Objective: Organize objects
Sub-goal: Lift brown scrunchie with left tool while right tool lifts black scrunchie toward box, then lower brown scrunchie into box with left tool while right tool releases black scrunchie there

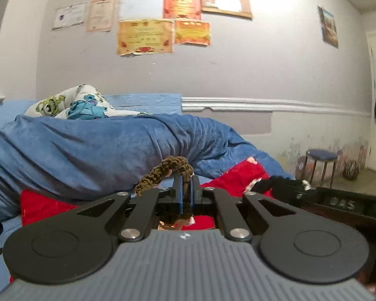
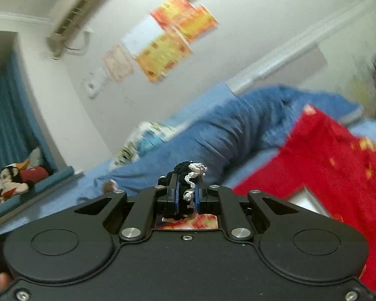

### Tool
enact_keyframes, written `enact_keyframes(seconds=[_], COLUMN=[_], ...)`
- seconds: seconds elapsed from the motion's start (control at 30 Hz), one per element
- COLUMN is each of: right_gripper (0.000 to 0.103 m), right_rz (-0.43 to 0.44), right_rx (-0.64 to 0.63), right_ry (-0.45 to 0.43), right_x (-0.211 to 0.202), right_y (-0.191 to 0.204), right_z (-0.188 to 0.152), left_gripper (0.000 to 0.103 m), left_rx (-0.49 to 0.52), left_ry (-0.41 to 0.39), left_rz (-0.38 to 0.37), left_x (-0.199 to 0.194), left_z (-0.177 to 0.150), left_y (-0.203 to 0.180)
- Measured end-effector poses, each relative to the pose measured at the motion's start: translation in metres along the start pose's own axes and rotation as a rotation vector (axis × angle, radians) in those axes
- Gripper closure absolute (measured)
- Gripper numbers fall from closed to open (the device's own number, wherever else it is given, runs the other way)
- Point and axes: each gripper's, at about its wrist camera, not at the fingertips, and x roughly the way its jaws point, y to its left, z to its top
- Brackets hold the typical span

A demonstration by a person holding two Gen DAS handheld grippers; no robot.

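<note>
Fingers [image 1: 186, 188] [image 2: 186, 190] clamp crocheted pieces [image 1: 163, 171] [image 2: 190, 173] above blue bedding [image 1: 87, 145], certificates [image 1: 145, 36] behind.

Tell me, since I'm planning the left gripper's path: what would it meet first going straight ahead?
Probably the blue blanket heaped on the bed. The left gripper, shut on a brown crocheted piece, points at it; depth is unclear.

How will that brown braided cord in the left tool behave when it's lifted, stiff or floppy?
Probably floppy: the brown braided cord arches and droops to one side of the left tool, which is shut on it. Likely light, since it looks like thin knotted yarn. Its rough weave should resist slipping.
</note>
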Motion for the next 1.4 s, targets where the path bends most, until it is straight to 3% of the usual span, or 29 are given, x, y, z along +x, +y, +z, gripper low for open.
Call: enact_keyframes(seconds=[0.2, 0.43, 0.57, 0.8, 1.03, 1.23, 1.4], right_gripper=[0.092, 0.092, 0.092, 0.092, 0.091, 0.091, 0.091], right_rz=[-0.069, -0.193, -0.217, -0.173, -0.240, -0.342, -0.395], right_rx=[0.034, 0.097, 0.080, 0.056, -0.014, -0.003, 0.020], right_ry=[0.058, 0.110, 0.116, 0.233, 0.331, 0.321, 0.330], right_x=[0.017, 0.035, 0.043, 0.073, 0.100, 0.102, 0.106], right_y=[-0.059, -0.121, -0.131, -0.124, -0.106, -0.114, -0.124], right_z=[-0.009, -0.018, -0.021, -0.048, -0.090, -0.093, -0.092], left_gripper=[0.096, 0.096, 0.096, 0.095, 0.095, 0.095, 0.095], left_rx=[-0.013, 0.018, -0.003, 0.065, 0.066, 0.138, 0.187], left_ry=[0.095, 0.152, 0.179, 0.182, 0.201, 0.190, 0.166], left_rz=[-0.005, 0.004, 0.044, 0.074, -0.018, -0.127, -0.157], left_x=[0.051, 0.094, 0.103, 0.101, 0.106, 0.102, 0.102], left_z=[-0.045, -0.098, -0.117, -0.130, -0.142, -0.147, -0.155], left_y=[-0.017, -0.021, -0.008, 0.006, -0.011, -0.033, -0.051])
